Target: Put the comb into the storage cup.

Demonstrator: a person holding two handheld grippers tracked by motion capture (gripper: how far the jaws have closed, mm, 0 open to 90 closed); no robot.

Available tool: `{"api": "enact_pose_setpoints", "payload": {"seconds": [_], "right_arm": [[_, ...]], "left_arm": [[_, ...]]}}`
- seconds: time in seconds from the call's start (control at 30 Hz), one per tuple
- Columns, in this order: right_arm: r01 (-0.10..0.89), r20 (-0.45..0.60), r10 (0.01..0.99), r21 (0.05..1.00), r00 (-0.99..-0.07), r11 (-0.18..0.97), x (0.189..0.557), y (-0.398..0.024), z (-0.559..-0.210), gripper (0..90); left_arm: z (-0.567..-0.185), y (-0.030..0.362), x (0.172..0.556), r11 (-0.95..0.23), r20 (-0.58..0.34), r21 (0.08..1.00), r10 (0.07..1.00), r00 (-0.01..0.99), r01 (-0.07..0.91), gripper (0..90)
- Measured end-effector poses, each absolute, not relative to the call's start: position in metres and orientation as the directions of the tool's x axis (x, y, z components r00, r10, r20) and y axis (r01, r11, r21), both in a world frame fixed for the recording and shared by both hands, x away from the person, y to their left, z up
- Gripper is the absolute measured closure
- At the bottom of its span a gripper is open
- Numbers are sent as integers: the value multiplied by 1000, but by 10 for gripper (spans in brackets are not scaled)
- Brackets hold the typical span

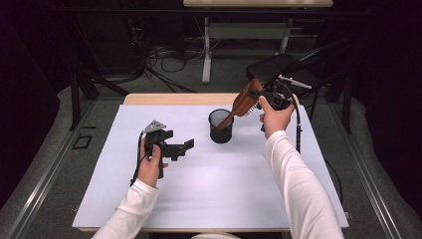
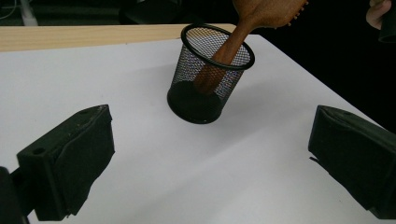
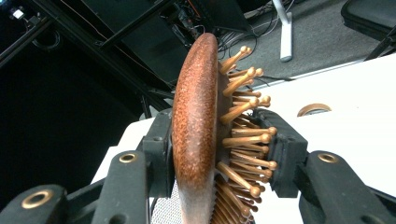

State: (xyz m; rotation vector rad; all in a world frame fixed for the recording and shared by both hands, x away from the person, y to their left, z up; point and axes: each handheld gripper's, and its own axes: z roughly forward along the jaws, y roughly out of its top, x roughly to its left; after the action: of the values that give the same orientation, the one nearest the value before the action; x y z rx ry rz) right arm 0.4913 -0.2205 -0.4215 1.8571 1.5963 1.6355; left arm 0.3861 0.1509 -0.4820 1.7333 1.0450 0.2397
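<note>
Holding a wooden hairbrush (image 1: 245,102) by its head in my right claw (image 1: 263,101), clenched on it: in the right gripper view one pad sits on the smooth back and the other on the bristle side (image 3: 243,135). Handle end is already down inside the black mesh cup (image 1: 220,126), which stands upright near the middle of the white counter (image 1: 209,189). Brush is tilted, head up and out toward the right, shaft leaning on the cup's rim. The left gripper view shows the handle (image 2: 219,63) reaching down toward the cup's base; can't tell whether it touches the bottom.

Left claw (image 1: 182,148) is released, jaws spread wide, nothing between them, hovering over the counter left of the cup and apart from it, aimed at it.

Progress, my read: pick-up done, insertion mostly done. Left to do: ease the brush a bit lower if it isn't seated, open the right claw, back off without dragging the head. Risk: cup looks light and the brush is top-heavy and leaning, so letting go could tip the cup toward the right. Left claw is in a fair spot to steady it if needed.
</note>
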Motion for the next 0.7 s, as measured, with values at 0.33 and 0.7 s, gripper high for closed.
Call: {"api": "enact_pose_setpoints", "payload": {"seconds": [0.33, 0.7], "right_arm": [[582, 578, 790, 721, -204, -377, 493, -205, -429, 517], [590, 570, 800, 717, -190, -371, 496, -200, -437, 516]], "left_arm": [[-482, 152, 386, -70, -311, 848, 737, 600, 526, 4], [-482, 152, 387, -69, -313, 848, 736, 601, 526, 4]]}}
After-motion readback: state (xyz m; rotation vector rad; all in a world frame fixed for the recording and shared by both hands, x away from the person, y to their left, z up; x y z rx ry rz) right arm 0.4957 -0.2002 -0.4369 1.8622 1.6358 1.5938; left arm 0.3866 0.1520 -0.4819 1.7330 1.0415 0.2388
